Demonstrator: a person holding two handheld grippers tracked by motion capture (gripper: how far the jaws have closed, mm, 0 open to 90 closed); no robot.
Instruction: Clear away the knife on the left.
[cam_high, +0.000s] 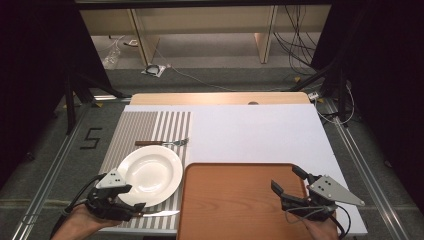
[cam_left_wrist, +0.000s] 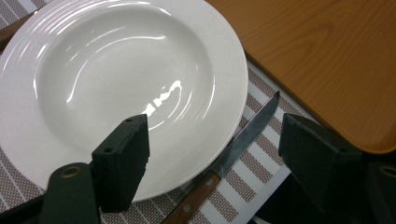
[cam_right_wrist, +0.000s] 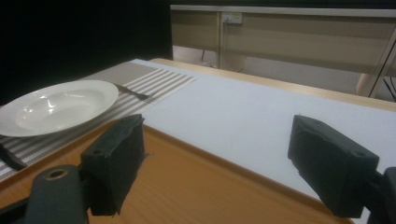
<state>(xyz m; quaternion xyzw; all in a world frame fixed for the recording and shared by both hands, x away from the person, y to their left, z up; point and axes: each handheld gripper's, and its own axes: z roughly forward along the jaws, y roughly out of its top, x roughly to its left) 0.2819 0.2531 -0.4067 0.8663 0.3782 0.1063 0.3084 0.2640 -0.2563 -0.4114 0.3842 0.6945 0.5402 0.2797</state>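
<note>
A white deep plate rests on a striped placemat at the table's left. A wooden-handled knife lies on the mat along the plate's near edge, and a fork lies beyond the plate. My left gripper is open at the plate's near rim. In the left gripper view, my left gripper has one jaw over the plate and the other past the knife, touching neither. My right gripper hovers open over the right part of a brown tray, holding nothing.
A white sheet covers the table beyond the tray. The wooden tabletop's far edge shows behind it. Dark curtains stand at both sides, with cables on the floor past the table.
</note>
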